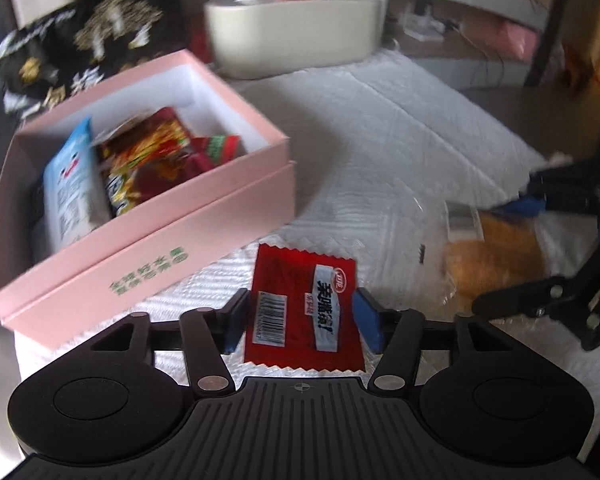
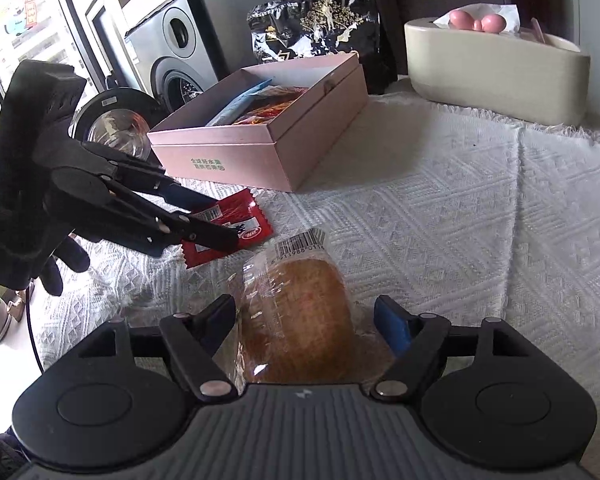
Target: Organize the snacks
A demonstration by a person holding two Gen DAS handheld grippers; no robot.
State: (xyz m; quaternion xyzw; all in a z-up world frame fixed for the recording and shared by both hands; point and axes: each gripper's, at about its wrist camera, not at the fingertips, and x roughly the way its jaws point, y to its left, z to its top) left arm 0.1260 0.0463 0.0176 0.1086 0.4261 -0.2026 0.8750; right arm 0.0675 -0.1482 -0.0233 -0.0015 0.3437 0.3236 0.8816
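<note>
Left wrist view: left gripper (image 1: 300, 316) stood released over the white woven cloth (image 1: 400, 128), its blue pads (image 1: 366, 320) either side of a red snack packet (image 1: 304, 312) lying flat, a sliver of gap visible at each edge. Pink box (image 1: 148, 248) sat to the left, open, holding a pale blue packet (image 1: 72, 188) and red and yellow wrappers (image 1: 148, 160). Black snack bag (image 1: 84, 40) lay behind the box; cream tissue holder (image 1: 292, 32) farther back. Right gripper (image 1: 512, 256) appeared at the right, around a wrapped bread (image 1: 492, 260).

Right wrist view: right gripper (image 2: 306, 324) was spread wide, the wrapped bread (image 2: 300, 316) between its fingers; left pad just beside the wrapper, right pad clear of it. Left gripper (image 2: 224, 220) reached in from the left, tips over the red snack packet (image 2: 244, 216). Pink box (image 2: 260, 136) sat beyond it.
</note>
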